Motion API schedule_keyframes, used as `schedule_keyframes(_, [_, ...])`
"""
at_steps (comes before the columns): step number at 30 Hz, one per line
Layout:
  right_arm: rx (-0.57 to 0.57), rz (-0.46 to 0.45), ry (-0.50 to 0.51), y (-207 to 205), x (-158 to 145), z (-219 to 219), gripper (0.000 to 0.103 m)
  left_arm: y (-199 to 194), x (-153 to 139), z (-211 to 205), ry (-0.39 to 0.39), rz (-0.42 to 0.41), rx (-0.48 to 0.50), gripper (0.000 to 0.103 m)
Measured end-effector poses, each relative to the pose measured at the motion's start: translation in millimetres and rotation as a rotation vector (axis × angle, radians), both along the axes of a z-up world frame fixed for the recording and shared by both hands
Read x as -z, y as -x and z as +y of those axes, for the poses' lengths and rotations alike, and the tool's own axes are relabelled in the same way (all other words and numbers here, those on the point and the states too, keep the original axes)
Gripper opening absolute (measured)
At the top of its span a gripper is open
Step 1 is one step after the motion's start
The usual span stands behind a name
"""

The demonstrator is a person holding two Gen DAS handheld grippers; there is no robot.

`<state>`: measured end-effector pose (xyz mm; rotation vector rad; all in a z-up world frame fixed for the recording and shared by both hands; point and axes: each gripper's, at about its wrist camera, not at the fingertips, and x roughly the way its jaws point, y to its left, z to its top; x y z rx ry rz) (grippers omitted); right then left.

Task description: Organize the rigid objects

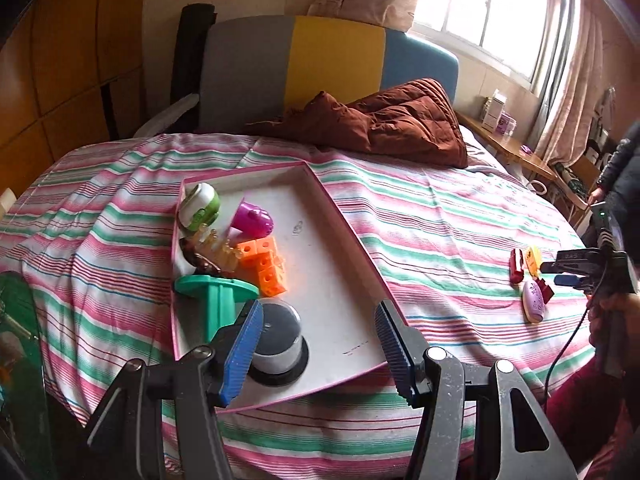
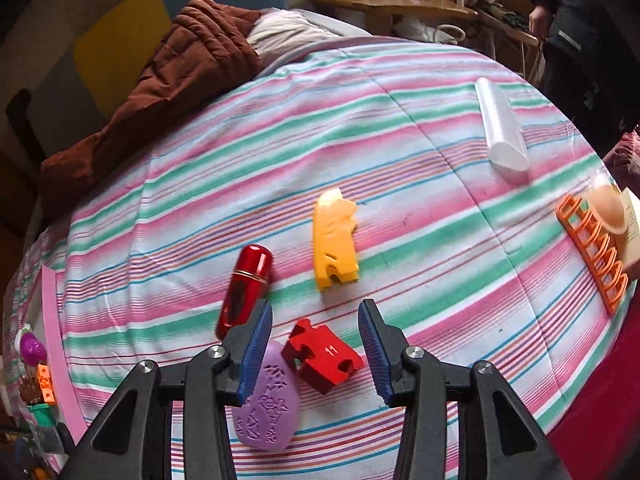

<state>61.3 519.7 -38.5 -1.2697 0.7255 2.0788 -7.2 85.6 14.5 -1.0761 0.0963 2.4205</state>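
Hovering over the striped bed (image 2: 400,152), the right gripper (image 2: 316,354) stands open and empty above the red puzzle piece (image 2: 322,354), with a purple oval (image 2: 268,404), red capsule (image 2: 244,288) and yellow piece (image 2: 334,238) lying nearby. The left gripper (image 1: 320,346) is open and empty over the near end of the pink tray (image 1: 340,280), where the other toys are piled.

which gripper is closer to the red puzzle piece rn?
Right. The right gripper hovers open directly over the red puzzle piece, which lies framed between its fingers. The left gripper is off at the pink-rimmed tray, well away.
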Motion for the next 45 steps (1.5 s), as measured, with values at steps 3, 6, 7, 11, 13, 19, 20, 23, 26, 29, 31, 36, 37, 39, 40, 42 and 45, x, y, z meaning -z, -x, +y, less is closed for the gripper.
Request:
schedule_keyframes(3, [-0.015,-0.037,0.055,4,18,-1,0.045,-5,2,9,0.008,-0.002,0.028,0.059])
schedule_keyframes(6, [-0.086,-0.041,0.117,14,29,-12,0.047,-10,4,14,0.016,-0.002,0.048,0.059])
schedule_keyframes(7, [-0.119,-0.04,0.095,17,28,-20,0.047,-10,4,16,0.018,-0.005,0.052,0.059])
schedule_keyframes(11, [-0.269,-0.019,0.119,35,27,-53,0.047,-12,8,22,0.024,-0.019,0.071,0.059])
schedule_keyframes(13, [-0.327,0.011,0.142,42,27,-66,0.047,-15,8,27,0.027,-0.018,0.093,0.059])
schedule_keyframes(19, [-0.444,0.091,0.202,51,17,-84,0.06,-20,14,44,0.038,-0.037,0.159,0.059])
schedule_keyframes(20, [-0.447,0.095,0.2,51,16,-83,0.07,-21,16,46,0.041,-0.043,0.167,0.059])
schedule_keyframes(23, [-0.457,0.112,0.202,50,10,-77,0.081,-23,20,55,0.053,-0.059,0.191,0.059])
schedule_keyframes(26, [-0.425,0.146,0.178,44,0,-62,0.081,-24,22,65,0.055,-0.071,0.219,0.059])
schedule_keyframes(29, [-0.336,0.198,0.167,36,-3,-40,0.081,-22,24,84,0.053,-0.097,0.254,0.059])
schedule_keyframes(31, [-0.272,0.217,0.202,34,-1,-27,0.082,-20,26,99,0.052,-0.113,0.276,0.059])
schedule_keyframes(36, [-0.205,0.243,0.258,28,2,-13,0.082,-10,39,150,0.055,-0.186,0.335,0.059])
schedule_keyframes(37, [-0.199,0.243,0.264,26,2,-11,0.082,-8,42,160,0.057,-0.199,0.348,0.059])
schedule_keyframes(39, [-0.187,0.237,0.263,22,2,-9,0.082,-6,50,182,0.079,-0.214,0.372,0.059])
schedule_keyframes(40, [-0.18,0.239,0.261,22,1,-8,0.082,-5,52,192,0.089,-0.219,0.381,0.059])
schedule_keyframes(42, [-0.161,0.253,0.254,18,-1,-6,0.082,-5,53,210,0.099,-0.212,0.393,0.058])
schedule_keyframes(45, [-0.131,0.259,0.251,15,0,-1,0.082,-5,54,234,0.115,-0.202,0.416,0.058])
